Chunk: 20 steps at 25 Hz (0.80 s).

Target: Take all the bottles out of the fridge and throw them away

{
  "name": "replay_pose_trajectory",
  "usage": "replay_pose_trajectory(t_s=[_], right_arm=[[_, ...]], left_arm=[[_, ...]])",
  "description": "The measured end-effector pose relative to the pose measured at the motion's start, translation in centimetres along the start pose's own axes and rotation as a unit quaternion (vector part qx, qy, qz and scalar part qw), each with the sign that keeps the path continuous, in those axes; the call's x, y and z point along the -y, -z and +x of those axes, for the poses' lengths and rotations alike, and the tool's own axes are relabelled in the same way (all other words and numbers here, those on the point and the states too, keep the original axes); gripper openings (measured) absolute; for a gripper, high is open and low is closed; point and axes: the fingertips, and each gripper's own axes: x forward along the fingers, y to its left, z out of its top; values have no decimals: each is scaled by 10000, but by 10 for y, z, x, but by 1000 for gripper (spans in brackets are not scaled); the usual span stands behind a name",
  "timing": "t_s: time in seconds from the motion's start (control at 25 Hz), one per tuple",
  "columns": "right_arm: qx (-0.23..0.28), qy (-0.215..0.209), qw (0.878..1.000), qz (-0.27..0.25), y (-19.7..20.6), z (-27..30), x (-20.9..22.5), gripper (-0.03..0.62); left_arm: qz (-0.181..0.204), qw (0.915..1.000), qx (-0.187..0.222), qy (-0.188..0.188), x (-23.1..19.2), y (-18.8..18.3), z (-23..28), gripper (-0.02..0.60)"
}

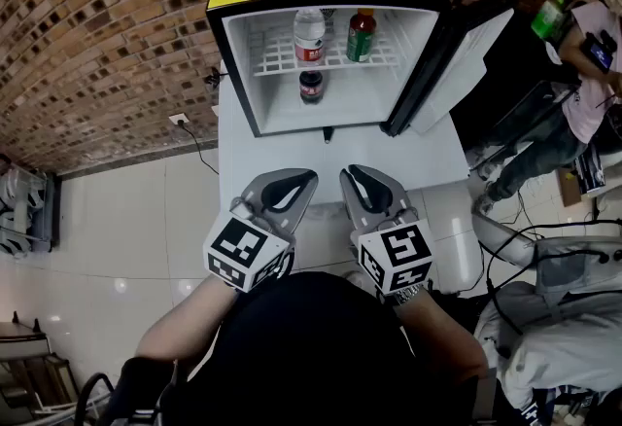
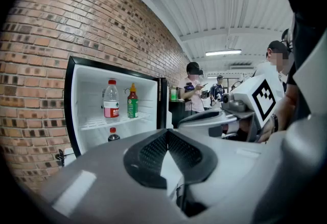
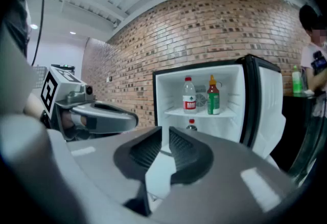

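Note:
A small black fridge [image 1: 243,54] stands open at the far end of a white table [image 1: 253,152]. On its wire shelf stand a clear bottle with a red label [image 1: 309,35] [image 2: 111,98] [image 3: 189,95] and a green bottle with a red cap [image 1: 361,35] [image 2: 132,101] [image 3: 213,96]. A dark bottle with a red cap [image 1: 311,86] [image 2: 113,134] [image 3: 191,125] stands below them. My left gripper [image 1: 307,177] [image 2: 167,132] is shut and empty, well short of the fridge. My right gripper [image 1: 348,171] [image 3: 165,129] hovers beside it, with a thin slit between its tips and nothing in it.
The fridge door [image 1: 457,64] swings open to the right. A brick wall [image 1: 97,16] runs behind and to the left. A person [image 1: 583,74] stands at the right by a black counter with a green bottle [image 1: 547,17]. A wall socket [image 1: 179,120] with a cable sits lower left.

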Motion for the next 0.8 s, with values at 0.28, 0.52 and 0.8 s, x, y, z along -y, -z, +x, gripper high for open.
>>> replay_pose_trajectory(t_s=[0.28,0.52,0.8], right_arm=[[11,-50,10000,-49,-6,13,3,80],[67,-81,9999,-114,-17,32,9,124],[100,-121,9997,-178,-34,65,18,185]], left_arm=[[13,10000,32,-81,-7,-2,-4,3],[-7,9997,20,-257,-19,-2,-12,3],[-39,9987,-8,-508,-38,-1,-20,3]])
